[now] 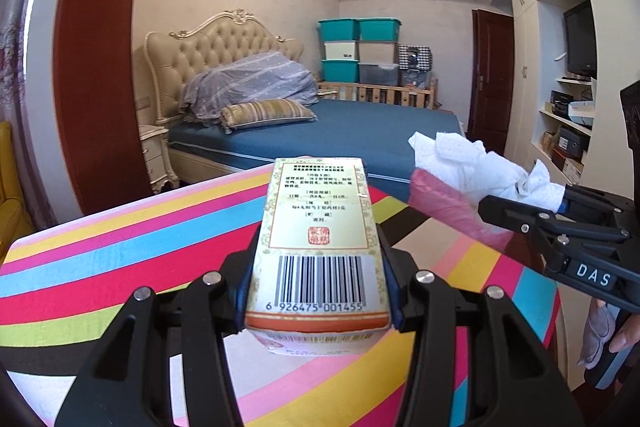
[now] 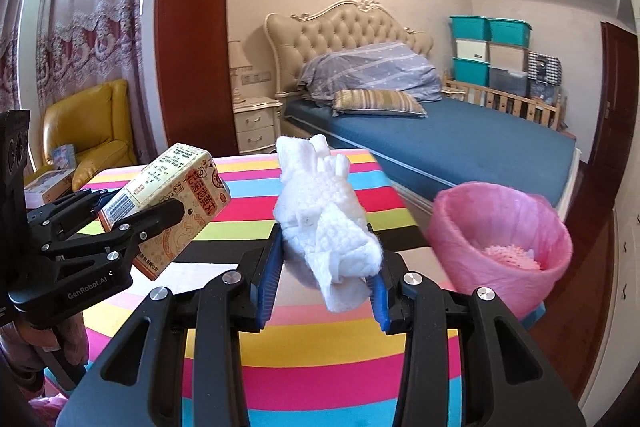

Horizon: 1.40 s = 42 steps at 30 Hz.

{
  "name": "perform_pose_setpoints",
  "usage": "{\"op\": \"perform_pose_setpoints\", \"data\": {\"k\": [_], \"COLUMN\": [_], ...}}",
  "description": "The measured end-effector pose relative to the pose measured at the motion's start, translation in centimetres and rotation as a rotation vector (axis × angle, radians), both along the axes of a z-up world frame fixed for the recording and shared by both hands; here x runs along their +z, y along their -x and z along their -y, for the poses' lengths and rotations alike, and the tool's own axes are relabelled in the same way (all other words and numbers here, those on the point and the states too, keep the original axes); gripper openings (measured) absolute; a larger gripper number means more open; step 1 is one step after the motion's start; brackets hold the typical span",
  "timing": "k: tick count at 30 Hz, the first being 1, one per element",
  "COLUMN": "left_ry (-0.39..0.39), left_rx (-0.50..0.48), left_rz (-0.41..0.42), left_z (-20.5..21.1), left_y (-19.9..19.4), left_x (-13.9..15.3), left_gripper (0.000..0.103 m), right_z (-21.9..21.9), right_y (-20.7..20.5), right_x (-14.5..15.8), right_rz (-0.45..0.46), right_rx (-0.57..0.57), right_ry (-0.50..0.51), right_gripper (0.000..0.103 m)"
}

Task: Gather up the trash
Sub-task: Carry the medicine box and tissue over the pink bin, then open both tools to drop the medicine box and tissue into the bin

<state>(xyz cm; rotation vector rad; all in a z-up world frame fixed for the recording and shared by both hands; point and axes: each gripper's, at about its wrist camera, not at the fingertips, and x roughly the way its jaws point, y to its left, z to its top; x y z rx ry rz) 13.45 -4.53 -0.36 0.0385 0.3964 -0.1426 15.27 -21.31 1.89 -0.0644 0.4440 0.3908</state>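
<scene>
In the left wrist view, a printed cardboard box [image 1: 318, 247] is clamped between the pads of the left gripper [image 1: 318, 291], held above the striped table [image 1: 120, 259]; the grip is taken across its long side walls near the barcode end. The carton is judged light and stiff, though it would dent if squeezed harder. At the right edge, crumpled tissue [image 1: 472, 167] is seen in the other tool. In the right wrist view, the right gripper [image 2: 326, 279] is closed narrowly on the tissue wad [image 2: 328, 223], which is judged soft, nearly weightless and easily torn. A pink-lined bin [image 2: 500, 239] is seen just beside the table.
</scene>
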Motion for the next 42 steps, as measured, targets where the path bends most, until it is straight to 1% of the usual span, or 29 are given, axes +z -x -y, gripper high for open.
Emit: {"op": "perform_pose_setpoints", "data": {"k": [3, 7, 11, 14, 18, 22, 25, 30, 34, 36, 39, 40, 41, 42], "left_ry": [-0.002, 0.023, 0.018, 0.028, 0.012, 0.007, 0.008, 0.051, 0.064, 0.084, 0.119, 0.127, 0.121, 0.118], "left_rx": [-0.03, -0.068, -0.117, -0.157, -0.197, -0.242, -0.262, -0.309, -0.337, -0.342, -0.345, -0.353, -0.343, -0.332], "left_rz": [0.001, -0.014, -0.012, -0.028, -0.04, -0.059, -0.065, -0.094, -0.117, -0.127, -0.144, -0.147, -0.141, -0.129], "left_z": [1.6, 4.1, 6.7, 8.4, 10.8, 13.4, 15.2, 17.8, 19.6, 20.1, 20.3, 20.5, 20.6, 20.7], "left_y": [-1.1, -2.4, -3.7, -5.0, -6.5, -8.3, -9.7, -13.5, -16.5, -18.0, -20.6, -21.5, -22.1, -22.4], "left_x": [0.2, 0.2, 0.2, 0.0, -0.1, -0.1, -0.2, 0.3, 0.4, 0.2, 0.1, 0.0, 0.1, 0.2], "left_gripper": [0.049, 0.049, 0.049, 0.049, 0.049, 0.049, 0.049, 0.049, 0.049, 0.049, 0.049, 0.054, 0.066, 0.073], "right_z": [1.4, 3.5, 6.1, 8.2, 11.0, 13.3, 14.9, 18.5, 20.3, 21.1, 22.1, 22.6, 23.3, 24.0], "right_y": [-0.4, -0.7, -1.5, -2.0, -3.0, -4.5, -6.5, -10.6, -13.2, -14.6, -16.8, -17.6, -18.6, -19.4], "right_x": [0.1, 0.1, 0.0, -0.1, -0.3, -0.4, -0.9, -1.8, -2.2, -2.4, -2.4, -2.4, -2.5, -2.4], "right_rz": [0.005, 0.016, 0.014, 0.015, 0.012, 0.01, -0.014, -0.064, -0.073, -0.069, -0.055, -0.054, -0.051, -0.038], "right_rx": [-0.024, -0.062, -0.11, -0.146, -0.192, -0.216, -0.221, -0.228, -0.232, -0.219, -0.207, -0.192, -0.178, -0.181], "right_ry": [-0.004, -0.002, -0.008, -0.011, -0.019, -0.003, 0.008, -0.034, -0.031, -0.035, -0.046, -0.063, -0.089, -0.11], "right_gripper": [0.037, 0.037, 0.037, 0.037, 0.037, 0.037, 0.037, 0.038, 0.038, 0.039, 0.044, 0.047, 0.054, 0.058]}}
